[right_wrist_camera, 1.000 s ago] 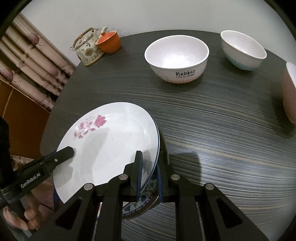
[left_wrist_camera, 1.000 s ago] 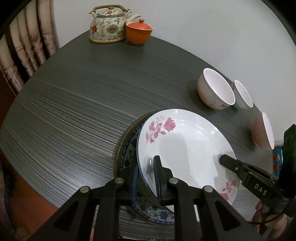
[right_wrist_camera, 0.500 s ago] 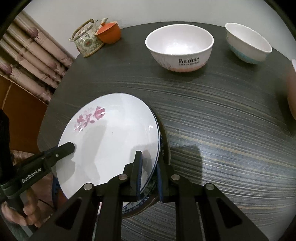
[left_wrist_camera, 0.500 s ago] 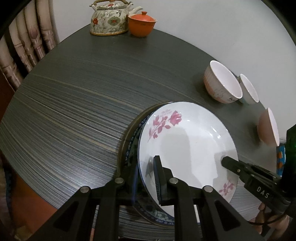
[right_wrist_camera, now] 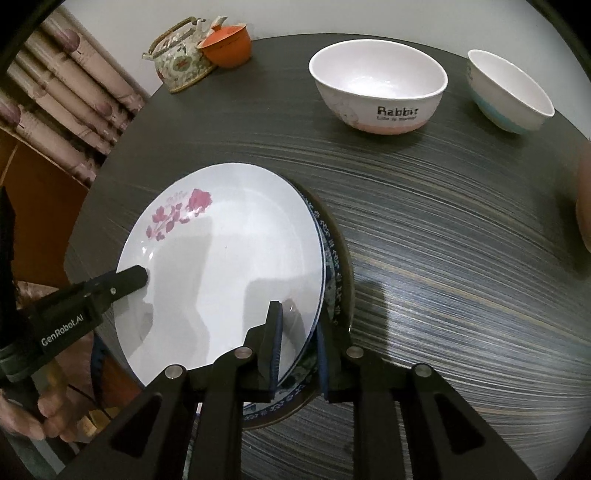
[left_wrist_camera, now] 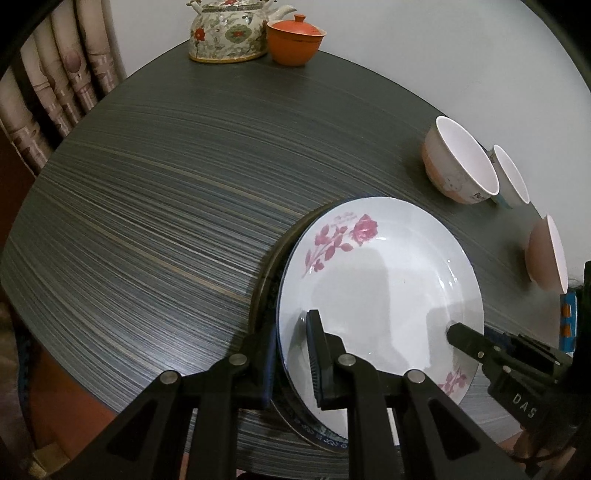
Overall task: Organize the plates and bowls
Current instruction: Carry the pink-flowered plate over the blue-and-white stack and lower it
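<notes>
rose plate (left_wrist_camera: 388, 280) lies flat atop stack (rose toward teapot (left_wrist_camera: 227, 33)), left fingers (left_wrist_camera: 291, 354) clamping it, right fingers (right_wrist_camera: 295, 347) just loosening

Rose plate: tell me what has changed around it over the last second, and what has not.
The right gripper has just been opening its jaws, with the rim of the rose plate between them. The left gripper stays clamped on the opposite rim. The plate lies on the blue-patterned plate as before. The bowls, such as the Rabbit bowl, and the teapot have not moved.

The pink-based bowl (right_wrist_camera: 376, 86) reads "Rabbit", the left gripper (right_wrist_camera: 133, 277) carries "GenRobot.AI", and the right gripper (left_wrist_camera: 458, 332) shows "DAS".
</notes>
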The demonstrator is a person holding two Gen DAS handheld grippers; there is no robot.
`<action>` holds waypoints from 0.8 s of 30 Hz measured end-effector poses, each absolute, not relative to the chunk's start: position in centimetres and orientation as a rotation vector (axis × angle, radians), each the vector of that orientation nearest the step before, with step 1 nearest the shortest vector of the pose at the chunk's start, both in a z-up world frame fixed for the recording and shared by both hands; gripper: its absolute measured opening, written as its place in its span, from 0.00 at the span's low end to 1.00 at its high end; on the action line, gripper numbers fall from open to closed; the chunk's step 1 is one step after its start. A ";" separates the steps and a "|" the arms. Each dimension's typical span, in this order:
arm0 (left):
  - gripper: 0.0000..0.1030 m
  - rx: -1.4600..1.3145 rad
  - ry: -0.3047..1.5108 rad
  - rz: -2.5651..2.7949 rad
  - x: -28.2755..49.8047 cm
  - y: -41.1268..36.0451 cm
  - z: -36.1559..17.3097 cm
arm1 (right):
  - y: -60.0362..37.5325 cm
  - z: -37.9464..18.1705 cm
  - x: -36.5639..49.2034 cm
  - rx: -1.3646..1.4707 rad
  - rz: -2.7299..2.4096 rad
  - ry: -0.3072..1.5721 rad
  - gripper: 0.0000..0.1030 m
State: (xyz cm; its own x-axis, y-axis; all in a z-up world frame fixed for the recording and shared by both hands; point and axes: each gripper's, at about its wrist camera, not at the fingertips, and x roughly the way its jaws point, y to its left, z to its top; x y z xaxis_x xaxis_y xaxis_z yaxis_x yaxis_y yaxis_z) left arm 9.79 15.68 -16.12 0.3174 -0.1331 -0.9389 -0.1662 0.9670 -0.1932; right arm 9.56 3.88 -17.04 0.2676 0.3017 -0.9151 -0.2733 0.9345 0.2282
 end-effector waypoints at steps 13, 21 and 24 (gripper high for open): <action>0.15 -0.249 1.278 0.046 10.4 14.6 -16.4 | 4.9 -16.9 9.4 -0.007 0.395 1.248 0.35; 0.15 -0.212 1.262 0.074 10.3 14.0 -15.9 | 5.7 -16.4 9.1 -0.059 0.376 1.247 0.40; 0.22 -0.212 1.244 0.067 9.8 13.5 -15.7 | 5.8 -16.3 9.1 -0.060 0.374 1.238 0.42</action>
State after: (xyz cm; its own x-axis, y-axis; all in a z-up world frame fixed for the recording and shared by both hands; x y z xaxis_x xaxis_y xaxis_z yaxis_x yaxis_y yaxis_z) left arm 9.81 13.45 -15.70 0.3216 -0.0648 -0.9446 -0.1661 0.9783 -0.1237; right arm 9.09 5.77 -16.29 0.2743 0.2460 -0.9297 -0.3102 0.9377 0.1565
